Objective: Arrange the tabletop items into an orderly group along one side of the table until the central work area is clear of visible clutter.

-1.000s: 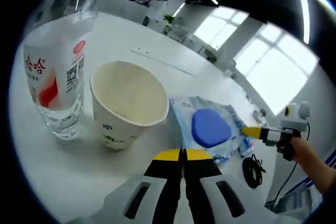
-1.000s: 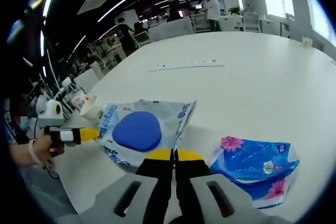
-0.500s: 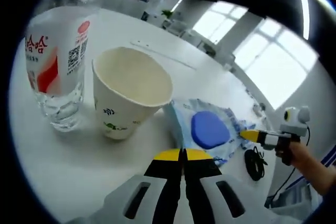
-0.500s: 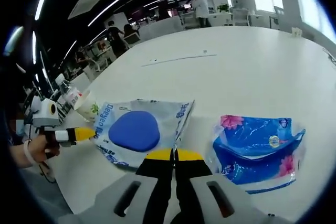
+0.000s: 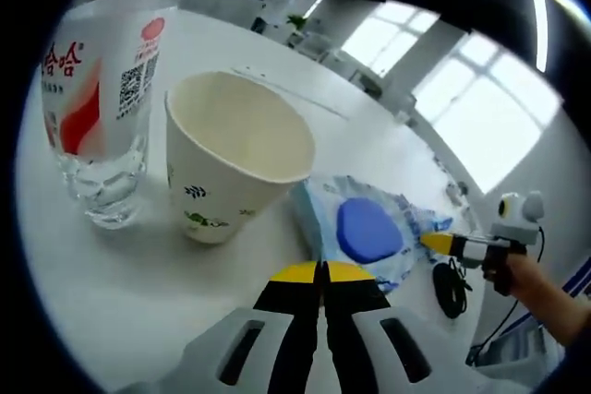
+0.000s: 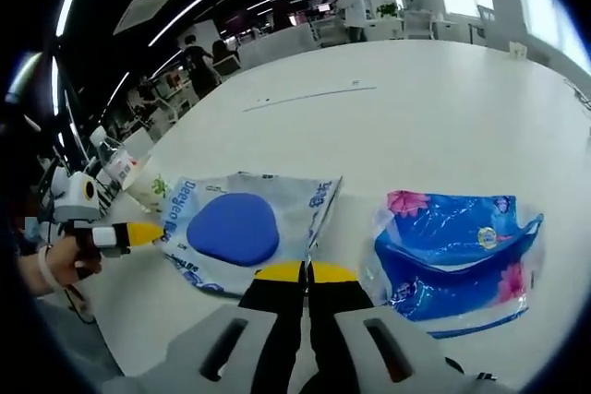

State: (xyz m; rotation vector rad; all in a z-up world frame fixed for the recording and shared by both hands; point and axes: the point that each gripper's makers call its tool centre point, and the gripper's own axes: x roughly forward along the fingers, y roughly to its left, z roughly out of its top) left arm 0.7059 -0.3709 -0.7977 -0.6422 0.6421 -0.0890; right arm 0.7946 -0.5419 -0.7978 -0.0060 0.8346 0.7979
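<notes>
Left gripper view: my left tongs [image 5: 322, 272] pressed together, empty, above the white counter [image 5: 185, 274]. Paper cup [image 5: 231, 168] beside water bottle [image 5: 97, 103]; wipes pack [image 5: 369, 232] further right.

Right gripper view: my right tongs [image 6: 306, 272] pressed together, empty, between wipes pack [image 6: 242, 228] and blue tissue pack [image 6: 457, 251].

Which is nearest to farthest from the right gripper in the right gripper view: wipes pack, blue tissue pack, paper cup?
1. Wipes pack: just ahead of the right gripper, slightly left, its edge at the jaw tips.
2. Blue tissue pack: off to the right.
3. Paper cup: far left, beyond the wipes pack.
</notes>
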